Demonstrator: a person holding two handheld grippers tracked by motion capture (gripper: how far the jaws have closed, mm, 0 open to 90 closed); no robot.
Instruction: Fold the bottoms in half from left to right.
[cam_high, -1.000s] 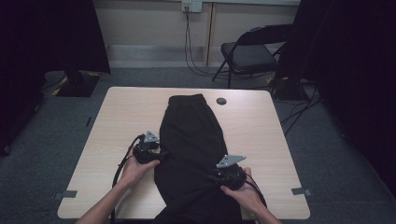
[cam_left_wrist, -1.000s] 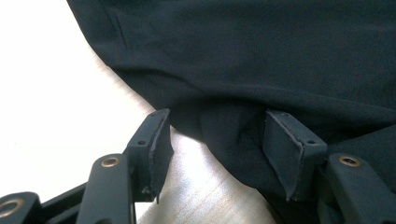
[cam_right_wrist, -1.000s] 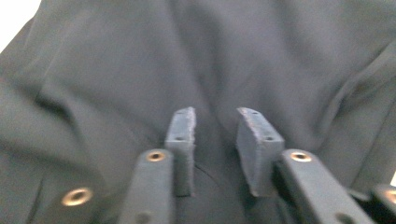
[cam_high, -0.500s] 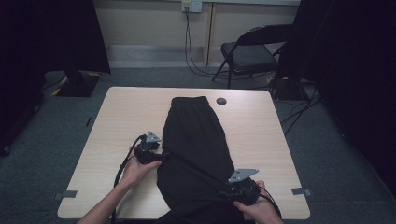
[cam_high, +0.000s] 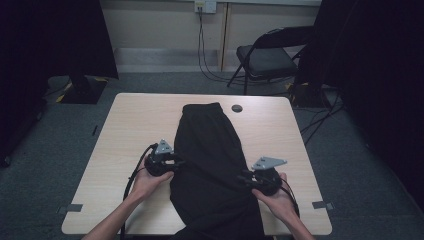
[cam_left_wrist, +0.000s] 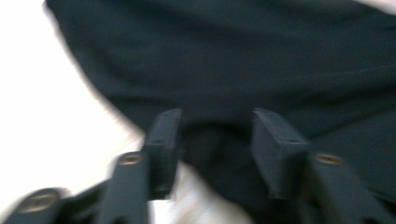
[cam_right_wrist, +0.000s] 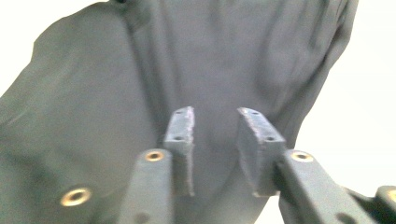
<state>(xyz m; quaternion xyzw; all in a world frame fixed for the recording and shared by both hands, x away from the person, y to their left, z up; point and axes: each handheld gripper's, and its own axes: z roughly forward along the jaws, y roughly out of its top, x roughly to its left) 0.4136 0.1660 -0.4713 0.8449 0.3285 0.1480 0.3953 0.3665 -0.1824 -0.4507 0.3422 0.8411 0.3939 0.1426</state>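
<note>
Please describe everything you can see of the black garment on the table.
The black garment is soft, matte cloth, plain and without print. It lies lengthwise down the middle of the pale wooden table, narrow at the far end, wider and creased toward the person, with its near end hanging over the table's edge. The left gripper meets its left edge and the right gripper its right edge; both have just been closing, with a fold of cloth between the left gripper's parted jaws.

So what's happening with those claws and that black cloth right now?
Left claw and right claw, jaws just closing, open at black garment's edges. Garment flat on table. Nothing in the way.
</note>
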